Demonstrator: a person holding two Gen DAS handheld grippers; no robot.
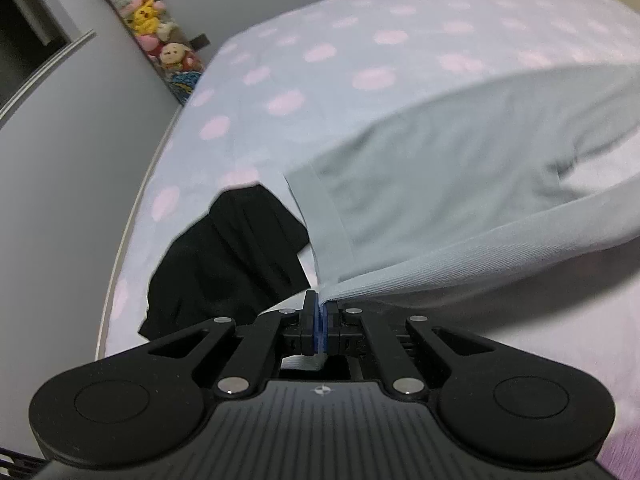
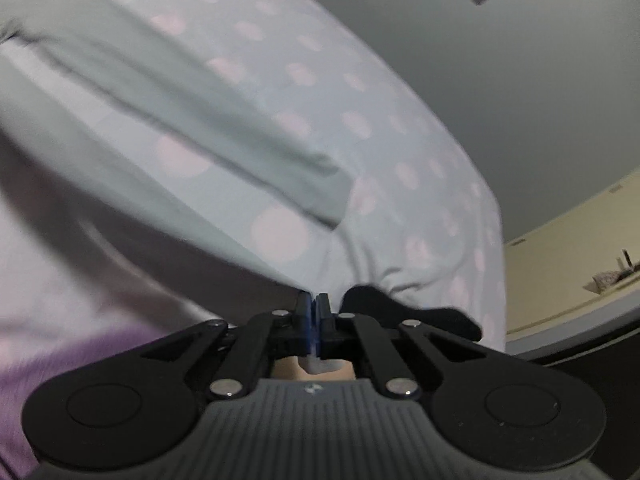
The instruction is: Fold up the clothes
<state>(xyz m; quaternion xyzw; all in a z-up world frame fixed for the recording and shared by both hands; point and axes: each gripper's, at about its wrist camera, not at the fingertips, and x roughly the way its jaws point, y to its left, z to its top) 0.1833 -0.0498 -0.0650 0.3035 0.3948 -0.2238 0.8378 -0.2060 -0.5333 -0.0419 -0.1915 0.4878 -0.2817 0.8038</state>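
Black linkage arms and a ribbed housing filled the bottom of both wrist views. From the left wrist, the left gripper [image 1: 319, 312] had its blue-padded jaws pressed together on a hem corner of the pale grey garment [image 1: 440, 168], which stretched away from the pinch toward two o'clock, taut along its lower edge and sagging in the middle, lifted above the bed. At about ten o'clock from the jaws a black garment [image 1: 228, 256] lay crumpled on the polka-dot bedsheet [image 1: 320, 52], near the bed's edge and just beside the grey hem. Farther off toward eleven o'clock a row of stuffed toys [image 1: 148, 20] lined the wall. From the right wrist, the right gripper [image 2: 313, 310] was likewise clamped, its pads pinching the other end of the pale grey garment [image 2: 168, 92], whose cloth ran from the jaws toward ten o'clock, blurred. Just at two o'clock of those jaws another dark cloth [image 2: 416, 316] lay on the polka-dot bedsheet [image 2: 360, 92]. At eight o'clock a lilac fabric [image 2: 60, 356] showed, what it belonged to unclear.
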